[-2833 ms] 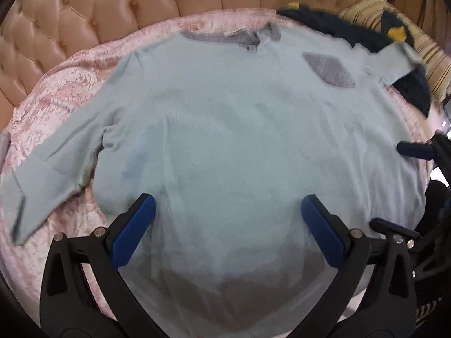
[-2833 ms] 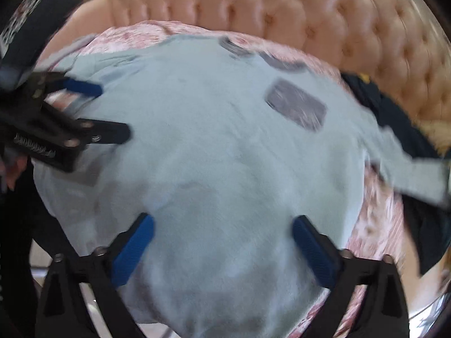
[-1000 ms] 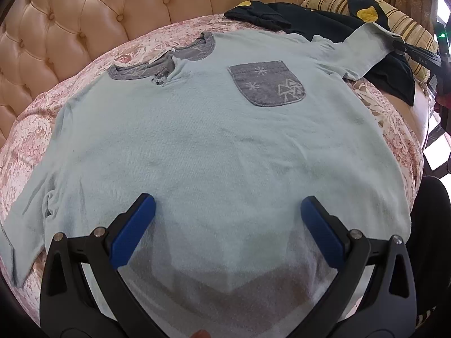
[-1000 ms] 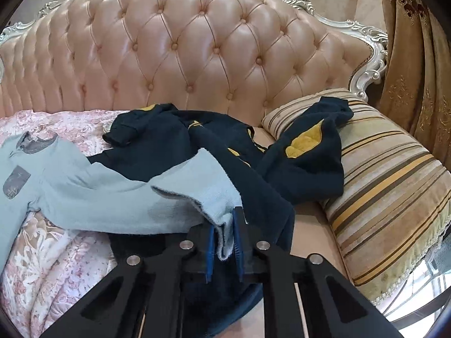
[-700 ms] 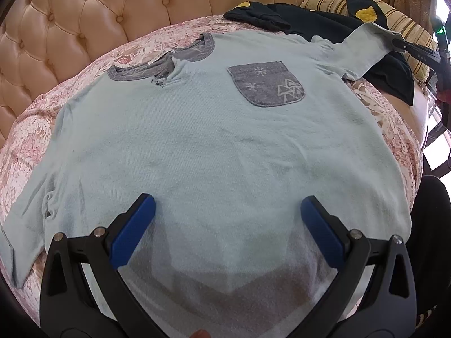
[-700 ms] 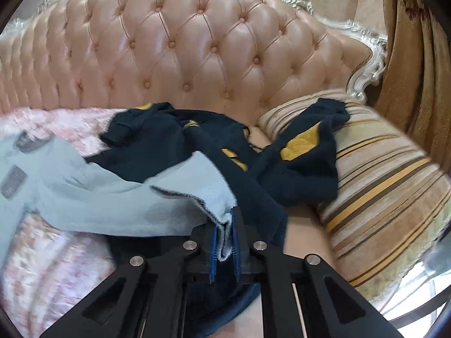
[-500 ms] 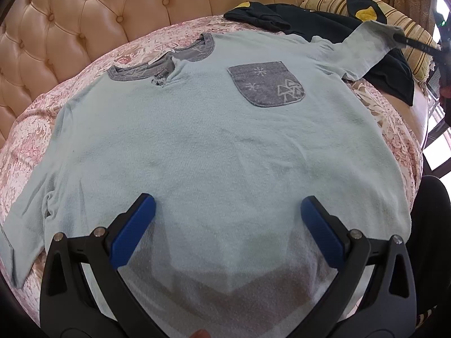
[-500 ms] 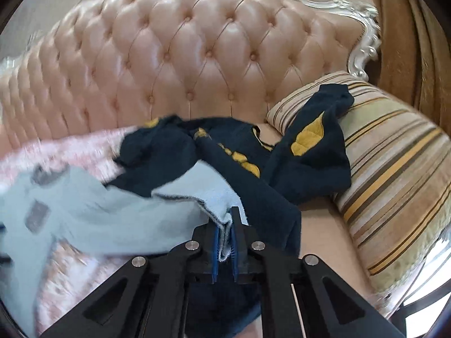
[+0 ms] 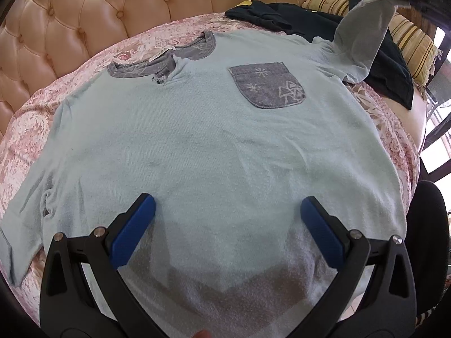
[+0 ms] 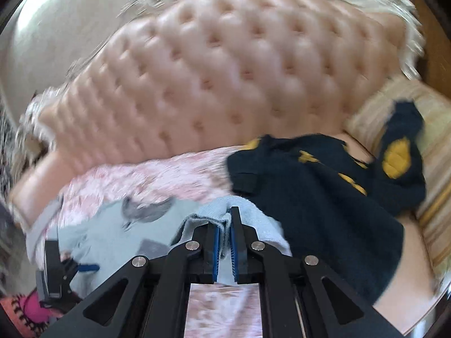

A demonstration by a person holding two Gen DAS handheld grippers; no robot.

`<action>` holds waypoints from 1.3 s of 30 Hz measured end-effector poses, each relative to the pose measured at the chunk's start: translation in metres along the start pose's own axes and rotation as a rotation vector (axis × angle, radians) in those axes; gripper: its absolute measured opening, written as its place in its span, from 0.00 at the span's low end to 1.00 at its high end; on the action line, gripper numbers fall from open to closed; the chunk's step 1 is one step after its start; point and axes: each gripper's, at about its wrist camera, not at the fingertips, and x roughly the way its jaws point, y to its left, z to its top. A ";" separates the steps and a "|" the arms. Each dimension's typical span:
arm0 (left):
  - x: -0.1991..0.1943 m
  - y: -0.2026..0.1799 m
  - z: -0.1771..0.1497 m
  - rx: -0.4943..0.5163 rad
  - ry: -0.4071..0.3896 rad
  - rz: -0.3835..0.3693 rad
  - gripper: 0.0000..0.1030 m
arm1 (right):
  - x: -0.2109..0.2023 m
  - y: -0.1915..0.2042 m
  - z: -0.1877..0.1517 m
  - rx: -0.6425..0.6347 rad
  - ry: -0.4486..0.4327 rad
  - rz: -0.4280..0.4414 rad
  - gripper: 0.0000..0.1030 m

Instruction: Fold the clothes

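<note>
Motion blur smears the right wrist view; right gripper [image 10: 224, 235] clamps the sleeve [image 9: 363, 25] of the pale-blue shirt [image 9: 214, 146], collar toward the headboard [image 9: 93, 19]; left gripper [image 9: 227, 214] gapes.

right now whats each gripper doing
Left gripper: open, over the light blue shirt, holding nothing.
Right gripper: closed on the shirt's sleeve, lifted.
</note>
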 end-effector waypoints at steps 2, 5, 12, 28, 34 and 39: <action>0.000 0.001 0.000 -0.007 0.003 -0.010 1.00 | 0.004 0.034 0.005 -0.074 0.014 0.007 0.06; -0.006 0.009 0.000 -0.066 -0.003 -0.053 1.00 | 0.003 0.090 0.016 -0.209 0.003 -0.006 0.06; -0.026 0.038 -0.008 -0.181 -0.051 -0.099 1.00 | 0.046 0.179 -0.021 -0.391 0.101 -0.048 0.06; -0.030 0.008 -0.010 -0.100 -0.061 -0.215 1.00 | 0.064 0.163 -0.118 -0.395 0.270 -0.153 0.08; -0.025 0.010 -0.014 -0.066 -0.051 -0.143 1.00 | 0.054 0.145 -0.152 -0.332 0.382 -0.168 0.10; -0.023 0.010 -0.017 -0.057 -0.046 -0.116 1.00 | 0.041 0.127 -0.184 -0.317 0.383 -0.286 0.41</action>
